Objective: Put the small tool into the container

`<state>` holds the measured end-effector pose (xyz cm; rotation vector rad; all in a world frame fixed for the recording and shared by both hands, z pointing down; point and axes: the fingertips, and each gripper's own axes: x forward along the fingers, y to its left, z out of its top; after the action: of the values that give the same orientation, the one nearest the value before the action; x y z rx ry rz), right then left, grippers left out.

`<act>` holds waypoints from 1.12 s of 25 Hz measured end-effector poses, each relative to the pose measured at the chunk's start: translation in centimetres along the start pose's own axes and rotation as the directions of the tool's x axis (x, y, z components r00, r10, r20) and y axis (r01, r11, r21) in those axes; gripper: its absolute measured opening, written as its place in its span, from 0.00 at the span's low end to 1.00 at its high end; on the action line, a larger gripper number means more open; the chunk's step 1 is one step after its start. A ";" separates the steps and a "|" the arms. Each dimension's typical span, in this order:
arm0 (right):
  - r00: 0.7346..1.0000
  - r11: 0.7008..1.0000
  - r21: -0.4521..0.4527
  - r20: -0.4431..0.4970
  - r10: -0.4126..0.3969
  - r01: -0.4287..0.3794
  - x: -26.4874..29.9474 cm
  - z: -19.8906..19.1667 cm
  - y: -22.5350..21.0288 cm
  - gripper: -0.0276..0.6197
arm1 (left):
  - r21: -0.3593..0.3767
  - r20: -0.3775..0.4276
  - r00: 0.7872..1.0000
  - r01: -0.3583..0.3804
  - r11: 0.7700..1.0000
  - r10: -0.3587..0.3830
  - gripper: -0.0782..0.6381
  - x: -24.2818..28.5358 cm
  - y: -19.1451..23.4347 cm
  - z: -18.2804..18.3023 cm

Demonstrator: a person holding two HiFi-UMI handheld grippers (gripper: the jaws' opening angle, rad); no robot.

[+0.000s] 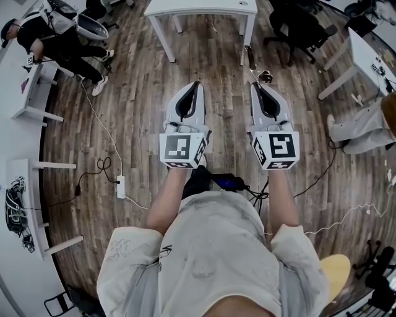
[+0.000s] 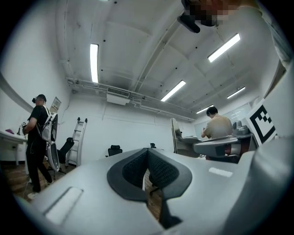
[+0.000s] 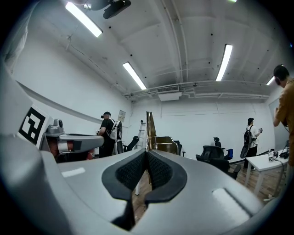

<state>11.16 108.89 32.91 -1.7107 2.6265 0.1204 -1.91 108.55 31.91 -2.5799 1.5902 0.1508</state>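
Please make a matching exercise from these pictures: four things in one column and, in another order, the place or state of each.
1. grey left gripper
2. white rectangular table
3. white power strip
4. black office chair

a. lying on the brown wooden floor, left side
b. jaws together, nothing between them
c. head view, top centre
d. head view, top right

Pairs: 1-b, 2-c, 3-a, 4-d.

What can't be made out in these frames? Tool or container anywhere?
- Small tool, container: in no view.
- White table top: head view, cut off by the upper edge.
- Floor directly under the person: head view, hidden by the torso.
- Clutter on the right desk: head view, too small to name.
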 end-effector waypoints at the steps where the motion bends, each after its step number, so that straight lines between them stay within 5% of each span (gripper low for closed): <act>1: 1.000 1.000 -0.003 -0.002 -0.001 0.001 1.2 0.0 0.4 0.05 | -0.003 0.002 1.000 0.000 1.000 0.000 0.11 0.5 1.2 -0.1; 19: 0.999 0.998 -0.056 -0.031 -0.025 0.023 27.4 2.1 7.8 0.05 | -0.041 0.023 1.000 0.007 0.999 -0.006 0.11 12.2 26.3 -0.3; 28: 0.999 0.996 -0.068 -0.009 -0.052 0.051 33.9 4.1 10.4 0.05 | -0.032 0.044 0.999 0.020 0.999 -0.018 0.11 14.6 33.5 0.9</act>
<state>-12.28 82.40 27.88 -1.8032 2.6123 0.2022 -25.35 80.83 27.68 -2.5962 1.5610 0.2316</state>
